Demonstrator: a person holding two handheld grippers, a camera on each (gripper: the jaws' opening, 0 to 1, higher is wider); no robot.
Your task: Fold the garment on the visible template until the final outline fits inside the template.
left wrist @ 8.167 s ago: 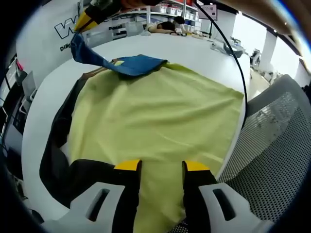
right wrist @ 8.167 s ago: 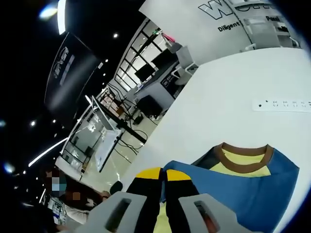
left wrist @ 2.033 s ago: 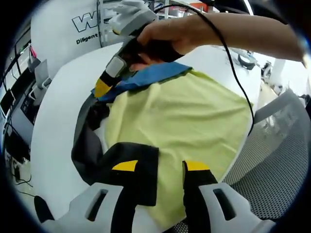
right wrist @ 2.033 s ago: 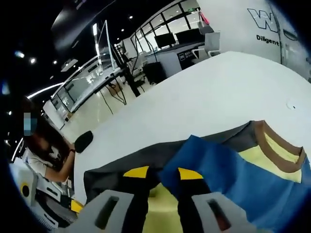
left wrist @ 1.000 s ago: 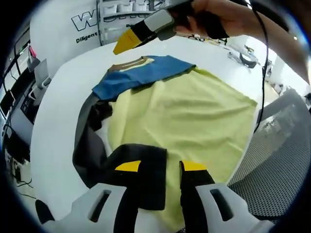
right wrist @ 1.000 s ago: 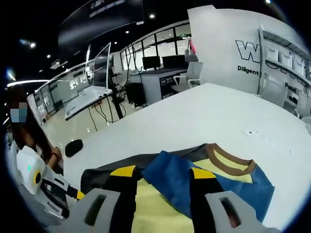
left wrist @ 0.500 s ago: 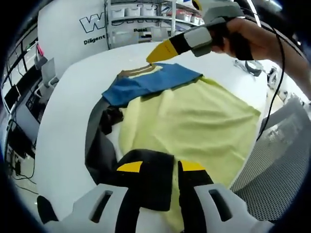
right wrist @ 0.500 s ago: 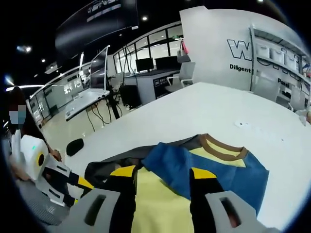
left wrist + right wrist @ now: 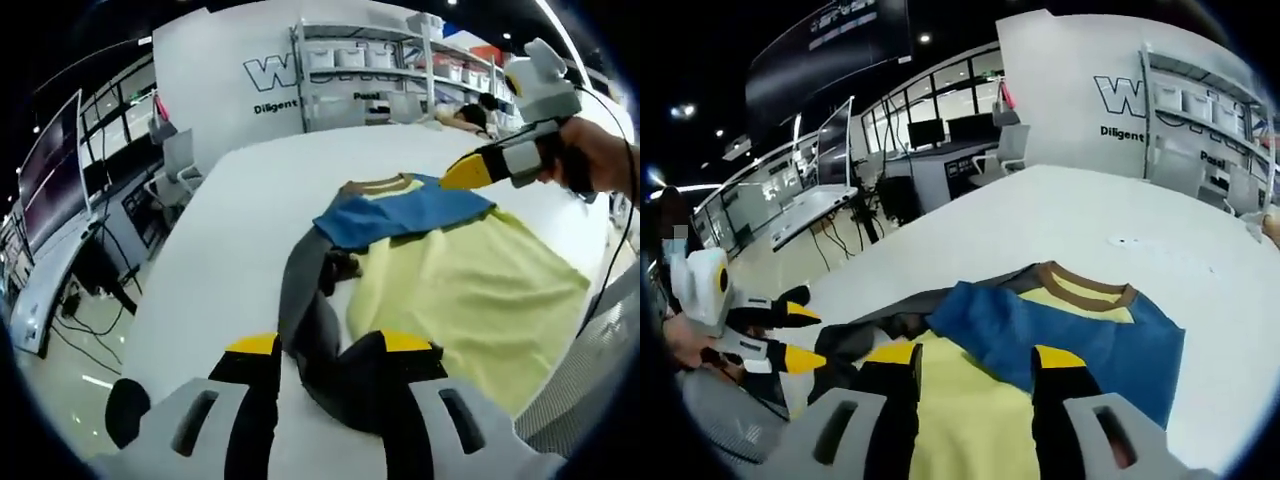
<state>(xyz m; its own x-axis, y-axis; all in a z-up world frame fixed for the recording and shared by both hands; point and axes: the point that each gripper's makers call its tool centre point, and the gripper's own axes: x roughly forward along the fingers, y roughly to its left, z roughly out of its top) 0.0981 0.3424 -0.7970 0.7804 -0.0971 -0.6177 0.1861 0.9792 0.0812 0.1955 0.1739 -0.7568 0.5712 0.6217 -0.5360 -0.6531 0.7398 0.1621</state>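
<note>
Left gripper (image 9: 328, 345): jaws apart, nothing between them, low over the near edge of the table (image 9: 230, 250). A dark sleeve (image 9: 305, 310) of the garment (image 9: 470, 290) lies just ahead of the tips. The garment is spread on the white table, yellow body near, blue shoulder panel (image 9: 400, 212) with brown collar (image 9: 375, 186) far. Template not discernible. Right gripper (image 9: 470, 172), held in a hand (image 9: 590, 160), hovers above the blue panel; in the right gripper view its jaws (image 9: 975, 358) stand apart, empty, over the yellow cloth.
</note>
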